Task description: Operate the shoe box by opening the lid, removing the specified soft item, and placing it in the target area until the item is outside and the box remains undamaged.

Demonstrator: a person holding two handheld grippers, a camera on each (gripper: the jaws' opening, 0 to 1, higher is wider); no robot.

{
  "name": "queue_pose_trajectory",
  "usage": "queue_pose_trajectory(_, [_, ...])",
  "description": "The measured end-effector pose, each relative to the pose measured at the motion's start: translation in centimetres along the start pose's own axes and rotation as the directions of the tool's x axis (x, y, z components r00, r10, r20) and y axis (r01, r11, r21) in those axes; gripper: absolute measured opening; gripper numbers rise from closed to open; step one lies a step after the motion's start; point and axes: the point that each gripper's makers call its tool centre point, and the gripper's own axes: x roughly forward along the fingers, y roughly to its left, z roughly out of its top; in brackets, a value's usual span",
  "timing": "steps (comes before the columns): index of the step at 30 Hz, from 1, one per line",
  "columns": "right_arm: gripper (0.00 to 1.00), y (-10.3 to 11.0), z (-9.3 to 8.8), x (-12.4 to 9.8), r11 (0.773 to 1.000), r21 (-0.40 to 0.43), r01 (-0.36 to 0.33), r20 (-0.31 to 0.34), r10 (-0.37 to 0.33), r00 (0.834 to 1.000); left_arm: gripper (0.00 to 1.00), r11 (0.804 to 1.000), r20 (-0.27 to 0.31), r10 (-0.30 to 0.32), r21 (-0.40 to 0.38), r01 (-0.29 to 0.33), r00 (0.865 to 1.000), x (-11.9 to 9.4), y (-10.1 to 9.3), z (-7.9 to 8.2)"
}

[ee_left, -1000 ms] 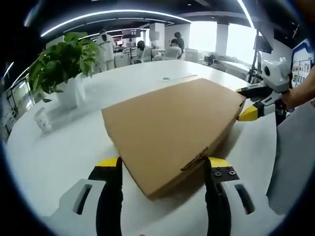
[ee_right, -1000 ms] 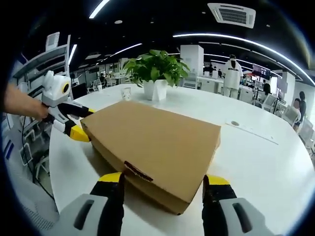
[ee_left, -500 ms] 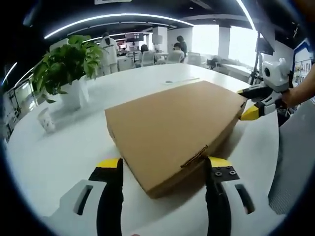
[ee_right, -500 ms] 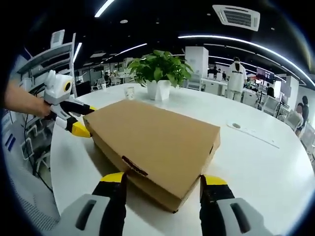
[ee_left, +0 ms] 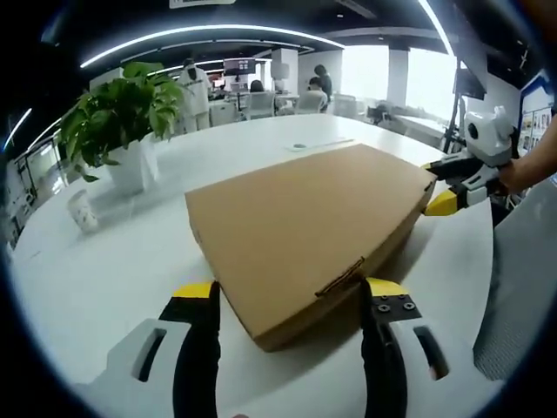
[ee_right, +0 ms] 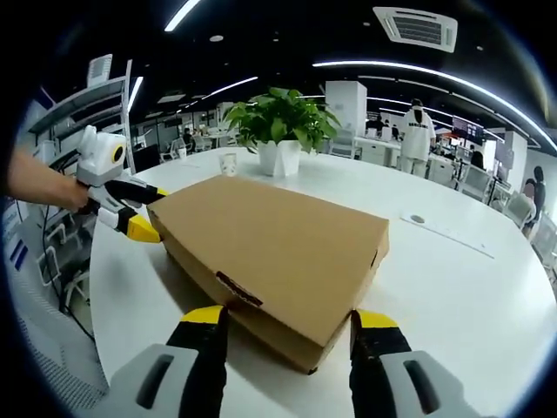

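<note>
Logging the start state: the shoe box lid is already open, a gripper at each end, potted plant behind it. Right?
Not quite: the shoe box lid is shut, as the right gripper view shows. The left gripper, right gripper and potted plant are as you say.

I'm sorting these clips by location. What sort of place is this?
Most likely an open-plan office: a big white table with a potted plant, strip lights overhead, and people among desks behind. A closed cardboard box sits on the table.
</note>
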Motion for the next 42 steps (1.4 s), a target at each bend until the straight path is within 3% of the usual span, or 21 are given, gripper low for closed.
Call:
queue_pose_trajectory(18, [0.54, 0.1, 0.7, -0.5, 1.0, 0.026, -0.011, 0.005, 0.011, 1.0, 0.65, 1.0, -0.011, -0.008, -0.023, 0.008, 1.0, -0.4, -0.2, 0.6])
queue_pose_trajectory(28, [0.55, 0.3, 1.3, -0.9, 0.998, 0.055, -0.02, 0.004, 0.019, 1.0, 0.65, 1.0, -0.023, -0.004, 0.0, 0.004, 1.0, -0.8, -0.3, 1.1])
queue_pose_trajectory(42, [0.56, 0.3, 2.6, -1.8, 0.998, 0.052, -0.03, 0.016, 0.029, 0.999, 0.66, 1.0, -0.006, -0.007, -0.001, 0.007, 1.0, -1.6, -0.3, 2.1])
